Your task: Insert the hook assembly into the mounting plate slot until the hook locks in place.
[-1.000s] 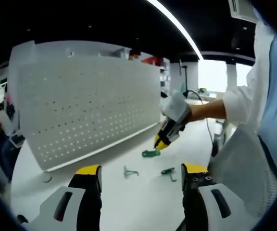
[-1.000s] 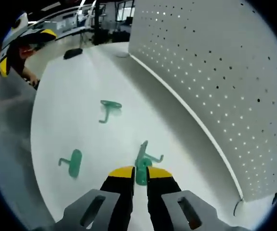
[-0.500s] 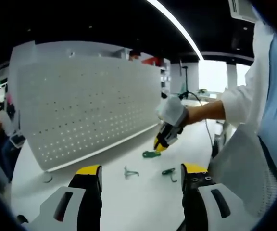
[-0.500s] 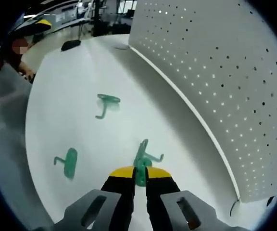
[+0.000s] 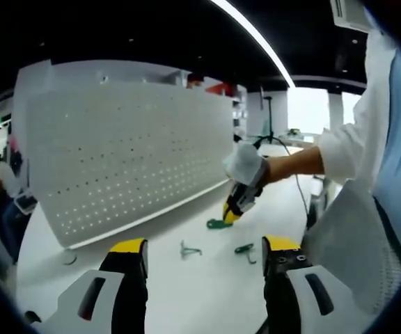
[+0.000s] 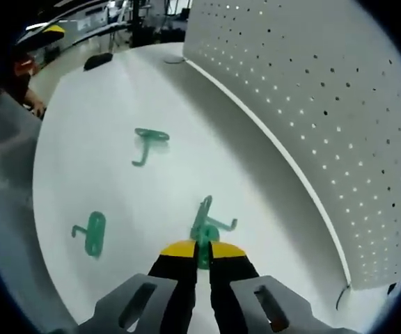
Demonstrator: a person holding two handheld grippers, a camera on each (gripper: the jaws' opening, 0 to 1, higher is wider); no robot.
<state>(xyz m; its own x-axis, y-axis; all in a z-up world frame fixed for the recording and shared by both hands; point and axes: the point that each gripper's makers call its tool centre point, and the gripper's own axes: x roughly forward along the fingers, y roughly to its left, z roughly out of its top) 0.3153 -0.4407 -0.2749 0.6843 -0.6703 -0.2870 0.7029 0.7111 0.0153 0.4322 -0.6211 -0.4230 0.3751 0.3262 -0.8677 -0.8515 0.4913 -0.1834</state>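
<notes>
In the right gripper view, my right gripper (image 6: 195, 249) points down at the white table (image 6: 103, 125), its 2 yellow-tipped jaws drawn together and clamped on the flat base of a green hook (image 6: 203, 226), whose arm sticks out toward the upper right. I see 2 more green hooks lying loose on the table in this view: 1 near the middle (image 6: 145, 140) and 1 at the lower left (image 6: 90, 234), both well apart from the gripped one. The white pegboard (image 6: 326, 104) stands upright along the right of this view, its lower edge resting on the table; the gripped hook lies near it but not touching it, and no hook sits in its holes. In the left gripper view, my left gripper (image 5: 204, 250) holds its 2 jaws wide apart above the table (image 5: 186, 292), with nothing between them. Beyond them I see the right gripper (image 5: 232, 212), held by a gloved hand (image 5: 248, 165), its tip down on the farthest green hook (image 5: 218, 224) on the table. The 2 other hooks lie nearer to my left jaws, 1 to the left (image 5: 189, 248) and 1 to the right (image 5: 245, 248). The pegboard (image 5: 124, 153) rises behind them, facing the camera.
</notes>
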